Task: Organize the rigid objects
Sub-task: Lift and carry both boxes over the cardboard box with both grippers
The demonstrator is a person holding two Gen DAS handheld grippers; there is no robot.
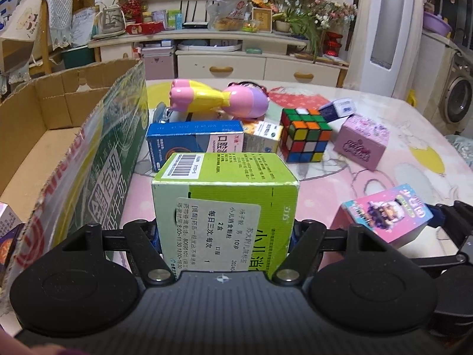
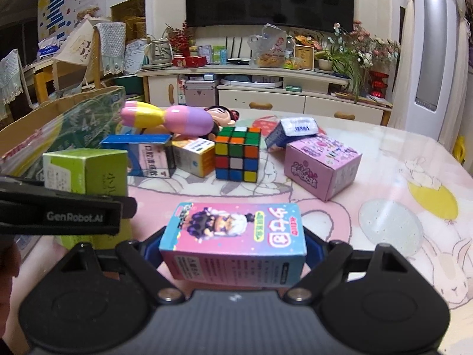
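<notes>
While the left gripper (image 1: 226, 236) was clamped on the sides of a green medicine box (image 1: 224, 207), the right gripper (image 2: 233, 248) was clamped on a pink cartoon box (image 2: 236, 236), both boxes held just above the pink rabbit-print tablecloth (image 2: 414, 236). To the left stood an open cardboard carton (image 1: 59, 136), its printed green wall just beside the green medicine box. Ahead of the held boxes lay a cluster: a blue and white medicine box (image 1: 195, 142) directly beyond the green one, a small yellow and white box (image 1: 263, 139) touching it, a Rubik's cube (image 2: 238, 153) beside that, a pink gift box (image 2: 323, 167) to the right, and a small blue and white carton (image 2: 291, 131) tilted behind the gift box. A doll (image 1: 218, 100) in pink, yellow and purple lay on its side behind the cluster, feet toward the cardboard carton. The green medicine box had its long axis running away from the camera, its barcoded top face up and a white pharmacy label on the near end. The pink cartoon box lay flat, its long axis crosswise between the fingers, picture face upward. In the right wrist view the left gripper crossed in front of the green box.
</notes>
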